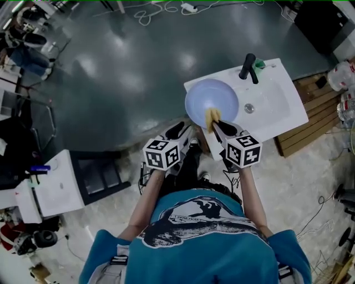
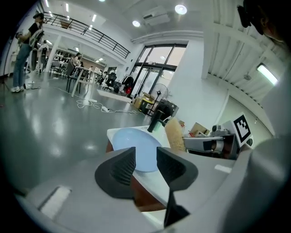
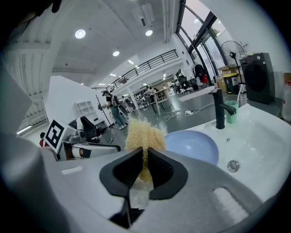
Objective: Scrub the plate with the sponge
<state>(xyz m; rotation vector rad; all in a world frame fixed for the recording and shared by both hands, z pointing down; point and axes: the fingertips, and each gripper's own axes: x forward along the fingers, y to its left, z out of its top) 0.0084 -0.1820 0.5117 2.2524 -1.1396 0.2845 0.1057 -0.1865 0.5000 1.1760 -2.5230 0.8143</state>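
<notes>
A pale blue plate [image 1: 211,99] lies on the left part of the white sink unit [image 1: 277,97]. My right gripper [image 1: 217,123] is shut on a yellow fibrous sponge [image 1: 211,116], which stands over the plate's near edge. In the right gripper view the sponge [image 3: 143,134] sticks up out of the right gripper [image 3: 146,163], with the plate [image 3: 193,145] just beyond. My left gripper [image 1: 182,131] sits at the plate's near-left rim. Its jaws stand apart in the left gripper view [image 2: 145,160], with nothing pressed between them; the plate [image 2: 132,142] shows through the gap.
A black faucet [image 1: 248,66] and a green cup [image 1: 259,65] stand at the back of the sink; its drain [image 1: 249,108] is right of the plate. Wooden pallets [image 1: 310,111] lie to the right. Cables [image 1: 166,11] trail over the grey floor. A white cabinet [image 1: 52,186] stands at the left.
</notes>
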